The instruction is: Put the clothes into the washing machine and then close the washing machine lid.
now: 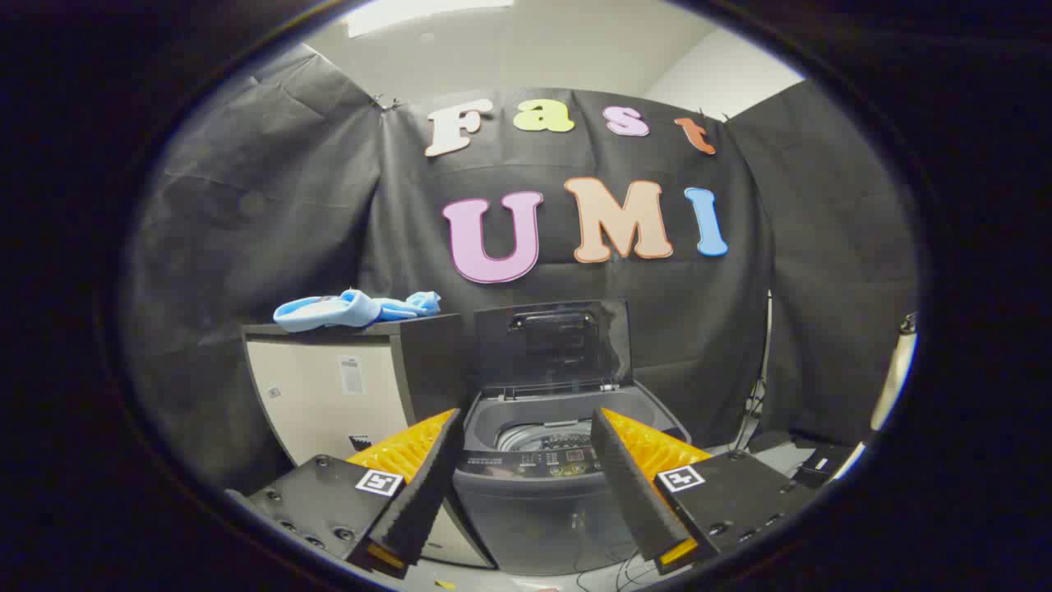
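A small grey top-loading washing machine [534,485] stands on the floor ahead of my gripper [526,427], seen through the gap between the fingers. Its lid [552,341] is raised upright at the back, and the drum [546,437] shows through the opening. A light blue garment [353,308] lies bunched on top of a cabinet [345,386] to the left of the machine, beyond the left finger. The gripper is open with nothing between its fingers, some way short of both the machine and the garment.
The cabinet has a dark top and pale front and stands right against the machine's left side. Cables and dark flat items [789,456] lie on the floor to the right of the machine. Black cloth walls close in the booth behind.
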A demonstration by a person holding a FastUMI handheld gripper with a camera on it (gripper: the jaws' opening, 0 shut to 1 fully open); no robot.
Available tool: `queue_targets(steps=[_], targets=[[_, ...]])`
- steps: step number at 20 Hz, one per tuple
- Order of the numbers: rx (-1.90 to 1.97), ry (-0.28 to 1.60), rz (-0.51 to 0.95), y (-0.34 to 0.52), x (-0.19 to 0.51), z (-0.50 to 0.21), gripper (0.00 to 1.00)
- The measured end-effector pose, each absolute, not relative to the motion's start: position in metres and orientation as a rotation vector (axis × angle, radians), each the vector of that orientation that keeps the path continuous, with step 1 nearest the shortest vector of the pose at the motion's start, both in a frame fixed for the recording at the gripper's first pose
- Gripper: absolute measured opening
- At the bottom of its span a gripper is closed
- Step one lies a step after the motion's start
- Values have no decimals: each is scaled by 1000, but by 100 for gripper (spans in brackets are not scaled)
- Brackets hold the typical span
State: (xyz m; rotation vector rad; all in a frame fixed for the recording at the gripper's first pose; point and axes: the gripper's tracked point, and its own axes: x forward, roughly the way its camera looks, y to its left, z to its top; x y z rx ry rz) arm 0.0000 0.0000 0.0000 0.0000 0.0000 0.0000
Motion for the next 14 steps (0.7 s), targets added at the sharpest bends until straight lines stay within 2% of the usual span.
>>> queue_targets(steps=[14], targets=[[-4,-18,-28,-10,6,7,97]])
